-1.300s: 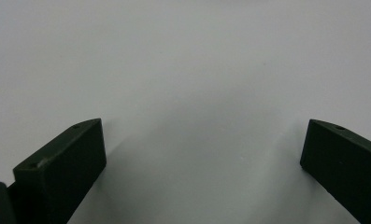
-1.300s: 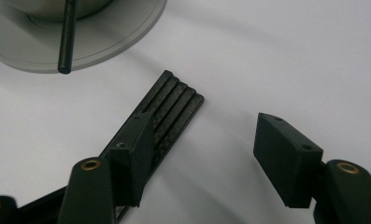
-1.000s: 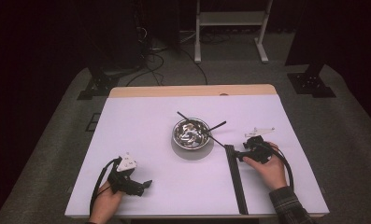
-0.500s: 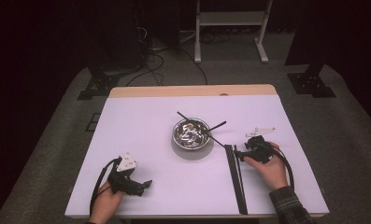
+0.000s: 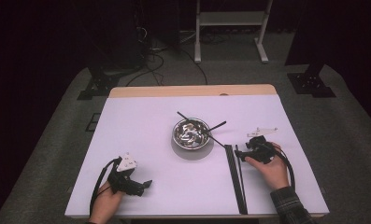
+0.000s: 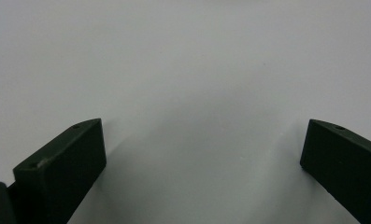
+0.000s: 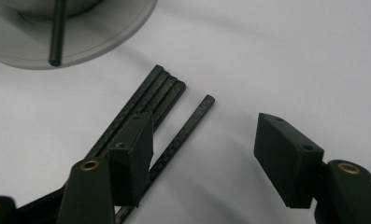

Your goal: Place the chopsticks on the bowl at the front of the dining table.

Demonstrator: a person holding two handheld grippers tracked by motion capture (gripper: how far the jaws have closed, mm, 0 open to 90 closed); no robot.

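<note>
No brand, label or writing can be made out anywhere; at the near left of the white counter (image 5: 141, 126) the left hand-held gripper (image 5: 143, 185) is rested on bare surface, its jaws spread wide with nothing between them; at the counter's middle a metal bowl (image 5: 191, 133) is seen with black sticks (image 5: 216, 126) leaning out over its rim; just right of the bowl a bundle of black rods (image 5: 235, 179) is laid lengthwise towards the near edge, a single rod (image 7: 185, 131) lying just beside it; the right hand-held gripper (image 5: 239, 152) is held over these, its jaws apart and gripping nothing, the single rod passing between them; grey carpet, cables and a white frame are seen beyond, the room being dark.
</note>
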